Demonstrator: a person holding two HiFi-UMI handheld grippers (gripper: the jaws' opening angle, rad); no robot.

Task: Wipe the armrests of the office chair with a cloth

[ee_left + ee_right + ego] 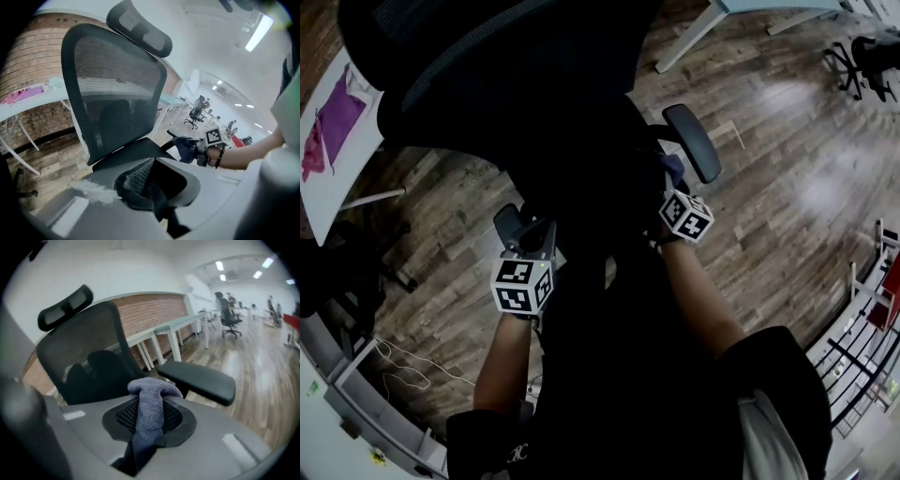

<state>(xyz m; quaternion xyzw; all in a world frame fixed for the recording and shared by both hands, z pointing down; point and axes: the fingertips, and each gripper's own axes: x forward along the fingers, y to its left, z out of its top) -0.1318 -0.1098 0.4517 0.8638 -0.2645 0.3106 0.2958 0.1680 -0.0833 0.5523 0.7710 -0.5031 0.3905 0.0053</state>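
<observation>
The right gripper (149, 418) has its jaws pressed onto a grey-blue cloth (152, 387). The cloth runs up through the slot between them and bunches into a rounded fold at the tips. That fold sits just at the near end of the chair's right armrest (199, 378), a dark padded bar angled across the right gripper view; whether cloth and pad touch cannot be told from here. From the head view the cloth (673, 171) shows as a small bluish lump between the marker cube and the inner edge of the armrest (692, 141). The left gripper (154, 180) has its jaws drawn together with nothing visible between them (only a dark slot and the mesh pad). It hangs close beside the left armrest (508, 223) and points across the chair (117, 93) toward the other gripper. The mesh backrest and headrest rise at the left of that view. Wooden floor (769, 141) lies all round. A white tabletop (326, 183) at the head view's left edge carries a pink rag (336, 117).
</observation>
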